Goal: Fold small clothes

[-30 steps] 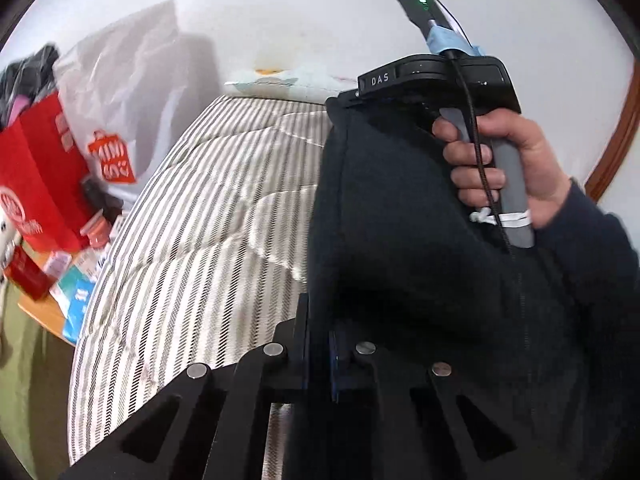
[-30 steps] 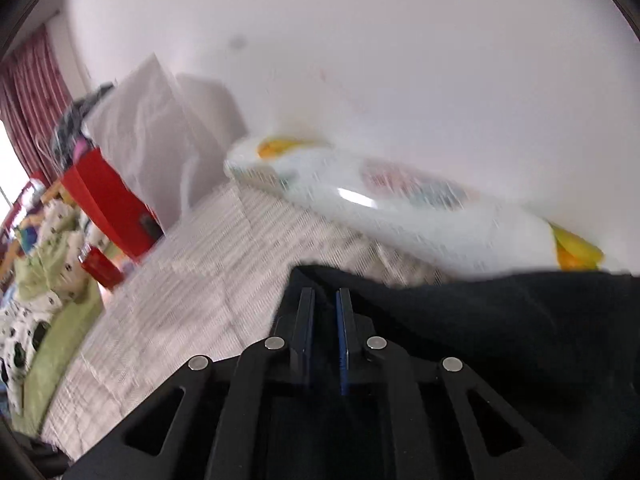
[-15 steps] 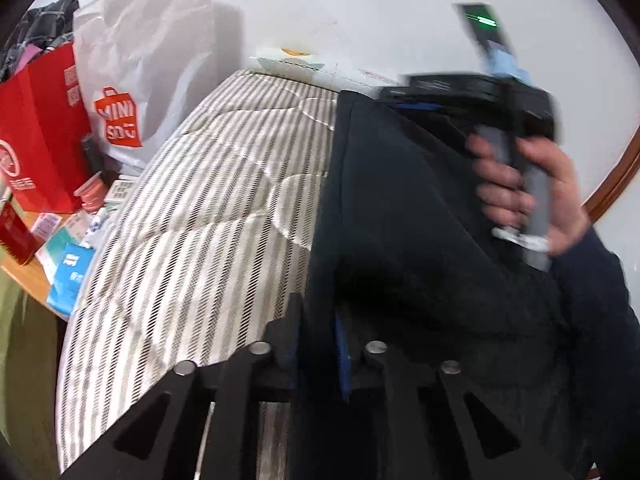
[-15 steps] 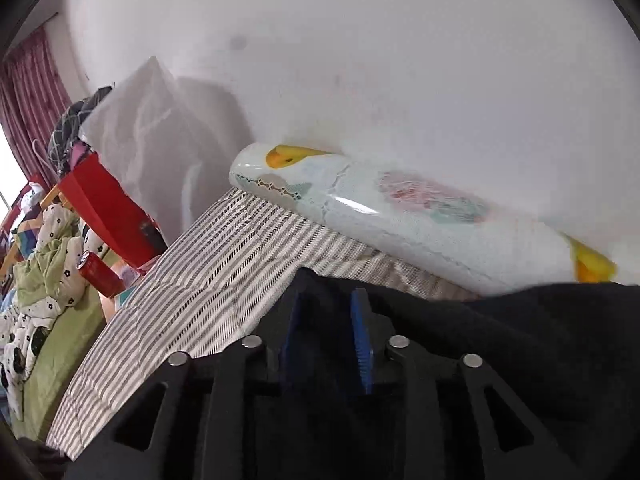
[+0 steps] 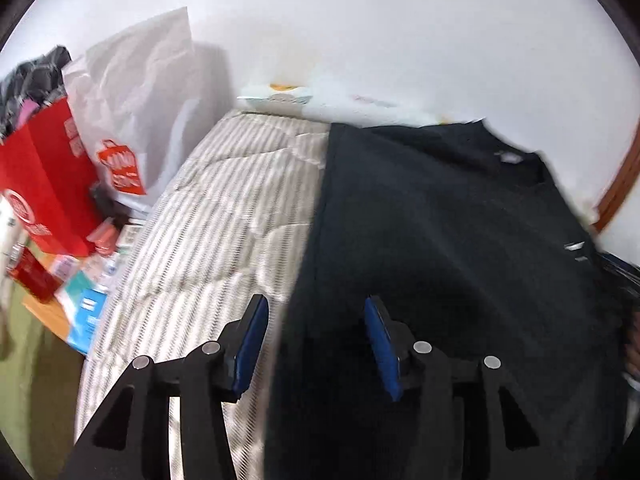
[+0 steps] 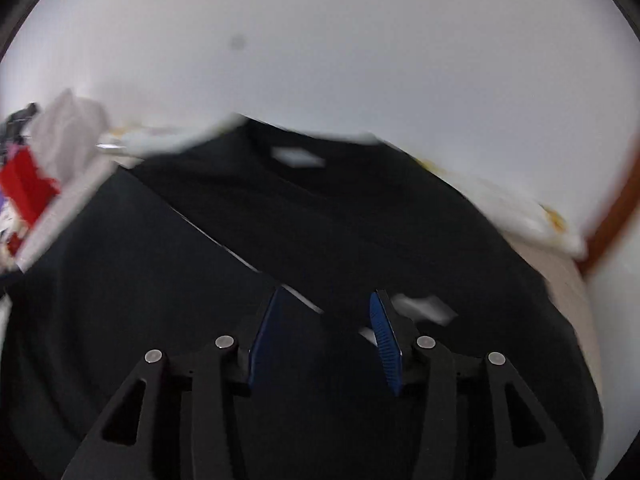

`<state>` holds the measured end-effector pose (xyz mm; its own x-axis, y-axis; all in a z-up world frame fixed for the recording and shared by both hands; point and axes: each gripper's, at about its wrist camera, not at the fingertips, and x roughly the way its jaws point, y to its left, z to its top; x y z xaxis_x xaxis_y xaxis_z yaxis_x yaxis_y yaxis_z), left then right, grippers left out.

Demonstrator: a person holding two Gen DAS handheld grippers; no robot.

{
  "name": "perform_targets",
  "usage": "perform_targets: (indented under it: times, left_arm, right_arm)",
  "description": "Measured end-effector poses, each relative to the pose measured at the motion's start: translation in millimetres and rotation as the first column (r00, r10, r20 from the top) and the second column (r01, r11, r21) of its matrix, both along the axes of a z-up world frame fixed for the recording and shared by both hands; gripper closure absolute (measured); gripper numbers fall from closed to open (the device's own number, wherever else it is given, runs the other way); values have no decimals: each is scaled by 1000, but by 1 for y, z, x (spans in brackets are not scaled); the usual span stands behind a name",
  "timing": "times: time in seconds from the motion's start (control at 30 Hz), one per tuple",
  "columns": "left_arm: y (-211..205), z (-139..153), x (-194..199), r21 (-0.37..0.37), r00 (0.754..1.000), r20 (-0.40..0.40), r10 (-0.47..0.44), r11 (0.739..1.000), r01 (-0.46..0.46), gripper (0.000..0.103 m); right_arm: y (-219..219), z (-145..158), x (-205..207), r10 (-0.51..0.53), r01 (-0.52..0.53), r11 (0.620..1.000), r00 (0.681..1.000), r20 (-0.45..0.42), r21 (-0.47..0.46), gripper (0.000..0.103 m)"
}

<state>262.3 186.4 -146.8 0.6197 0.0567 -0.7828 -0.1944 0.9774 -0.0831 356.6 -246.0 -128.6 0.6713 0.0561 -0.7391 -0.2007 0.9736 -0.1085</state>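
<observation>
Left wrist | red bag (image 5: 44, 184) – dark clothes inside | both tools just released – black shirt (image 5: 440, 240) loose

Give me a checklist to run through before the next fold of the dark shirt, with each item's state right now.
1. Left gripper released: ok. Its jaws have just been opening, and the blue pads stand apart with the shirt's edge loose between them.
2. Right gripper released: ok. Its jaws have just been opening too, and nothing is pinched.
3. Dark shirt resting on the striped bedcover: ok, collar label toward the wall.
4. Shirt lying smooth: cannot tell, the pictures are blurred.
5. Bare bedcover beside the shirt: ok on the side toward the bags.
6. Red bag and white bag apart from the shirt: ok.
</observation>
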Motion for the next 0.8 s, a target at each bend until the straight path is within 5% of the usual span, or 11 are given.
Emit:
perform_targets:
  times: [0.17, 0.23, 0.43, 0.6, 0.67, 0.8]
  left_arm:
    - [2, -8, 1, -10, 998, -54, 22, 1000, -23, 53]
    - [0, -5, -3, -16, 998, -58, 32, 999, -33, 54]
    - [-25, 0, -25, -11, 997, -73, -34, 999, 34, 55]
    - [-47, 4, -53, 30, 998, -46, -51, 998, 52, 55]
    - [-52, 4, -62, 23, 998, -45, -53, 998, 54, 55]
    - [-56, 6, -80, 27, 998, -35, -48, 998, 49, 55]
  right_arm:
    - [-66, -31, -20, -126, 128, 992, 989, -75, 12, 57]
    - [-81, -42, -24, -212, 209, 976, 976, -42, -61, 57]
    - [-98, -22, -51, -242, 243, 969, 970, -24, 44, 57]
    - [-128, 10, -111, -265, 264, 964, 960, 93, 17, 41]
    - [-153, 15, -131, -313, 313, 949, 943, 109, 19, 23]
    - [-217, 5, -167, -420, 426, 904, 903, 93, -50, 21]
